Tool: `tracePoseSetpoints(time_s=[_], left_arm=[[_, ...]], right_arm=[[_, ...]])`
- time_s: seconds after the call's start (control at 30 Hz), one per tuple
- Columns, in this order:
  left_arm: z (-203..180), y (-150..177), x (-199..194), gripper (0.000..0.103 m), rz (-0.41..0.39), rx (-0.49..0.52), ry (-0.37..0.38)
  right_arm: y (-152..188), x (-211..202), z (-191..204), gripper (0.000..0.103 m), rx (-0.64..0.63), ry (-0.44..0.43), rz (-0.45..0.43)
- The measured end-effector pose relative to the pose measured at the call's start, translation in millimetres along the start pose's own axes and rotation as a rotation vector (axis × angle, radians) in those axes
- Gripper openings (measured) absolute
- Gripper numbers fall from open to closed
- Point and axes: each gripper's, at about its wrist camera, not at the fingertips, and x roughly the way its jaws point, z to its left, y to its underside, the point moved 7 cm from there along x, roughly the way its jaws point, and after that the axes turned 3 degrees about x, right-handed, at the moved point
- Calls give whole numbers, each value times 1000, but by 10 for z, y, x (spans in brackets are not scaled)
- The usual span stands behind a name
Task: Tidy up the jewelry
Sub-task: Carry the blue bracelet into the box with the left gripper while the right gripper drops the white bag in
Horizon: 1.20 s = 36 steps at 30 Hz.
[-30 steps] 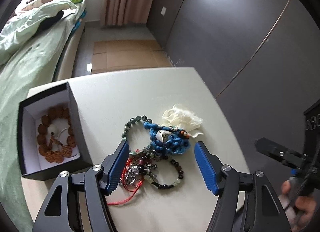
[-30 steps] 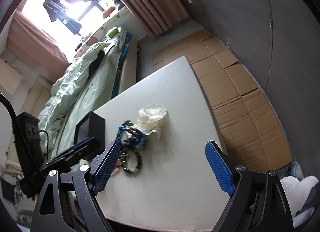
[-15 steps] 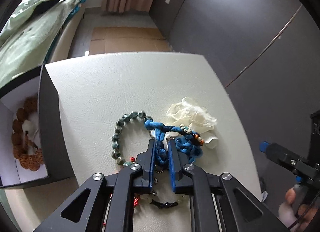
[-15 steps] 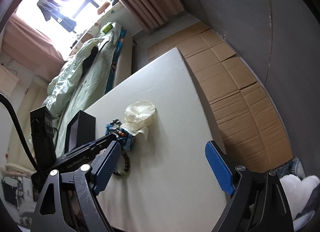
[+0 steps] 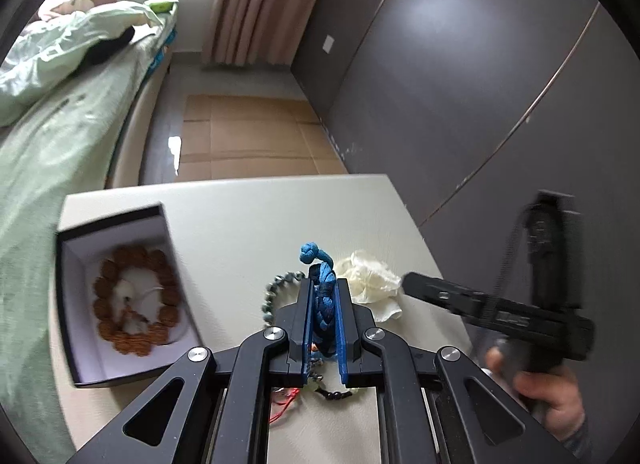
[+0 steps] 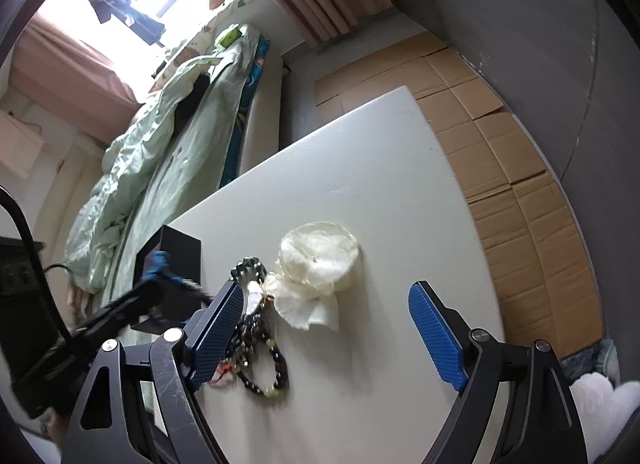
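1. Table [image 5: 248,223]: white top; carries all items below; bed [image 5: 60,135] w/ pale green bedding along its left side in the left wrist view; flattened cardboard [image 6: 520,167] on the floor past the far edge.
2. Box [image 5: 70,328]: black, open, white-lined; sits on the left part of the table; ring of brown beads [image 5: 136,304] lies inside on the bottom.
3. Left gripper [image 5: 323,288]: jaws closed tight on the blue braided cord [image 5: 322,296]; its knotted end sticks up above the fingertips; cord lifted clear of the table, lower end hidden behind the fingers.
4. Right gripper [image 6: 326,320]: jaws spread wide, nothing between the pads; hangs over the table near the jewelry pile; a hand [image 5: 548,388] grips its handle at the right edge of the left wrist view.
5. White fabric flower [image 6: 316,264]: rests on the table just right of the pile, approx. mid-table; touching the pile at its lower petals.
6. Jewelry pile [image 6: 252,344]: remaining pcs tangled on the table beside the right gripper's left finger; incl. dark bead bracelet [image 6: 276,376] w/ a few pale green beads, grey-green bead bracelet [image 5: 274,292], red string [image 5: 284,404].
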Motion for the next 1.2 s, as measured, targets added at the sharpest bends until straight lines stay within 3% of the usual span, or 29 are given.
tracePoseSetpoints(time_s=[0.23, 0.33, 0.4, 0.43, 0.47, 0.5, 0.63, 1.07, 1.1, 1.17, 1.2], left_arm=[[196, -58, -335, 10, -49, -26, -20], [311, -73, -481, 10, -71, -52, -24], [372, -101, -554, 10, -84, -63, -26], [409, -113, -611, 10, -93, -67, -30], [441, -110, -669, 10, -101, -70, -34], [483, -123, -726, 10, -111, -74, -40], [638, -165, -859, 10, -135, -87, -68], [984, -152, -870, 12, -145, -150, -71], [991, -150, -860, 15, -140, -155, -64], [1068, -135, -818, 32, -112, -177, -86], [1105, -124, -823, 55, -115, -184, -91]], right_arm=[[-80, 323, 173, 85, -79, 80, 35], [-99, 442, 209, 70, -118, 139, 28], [-111, 464, 236, 53, -157, 181, 25], [-122, 460, 243, 22, -172, 194, 23], [-112, 476, 261, 6, -167, 166, 45], [-96, 487, 272, 6, -147, 126, 71], [-99, 315, 406, 5, -162, 64, 29], [-153, -313, 1186, 5, -263, -32, -80], [-155, -325, 1254, 5, -270, -38, -82], [-158, -362, 1422, 5, -285, -59, -86], [-154, -369, 1497, 5, -291, -66, -88]])
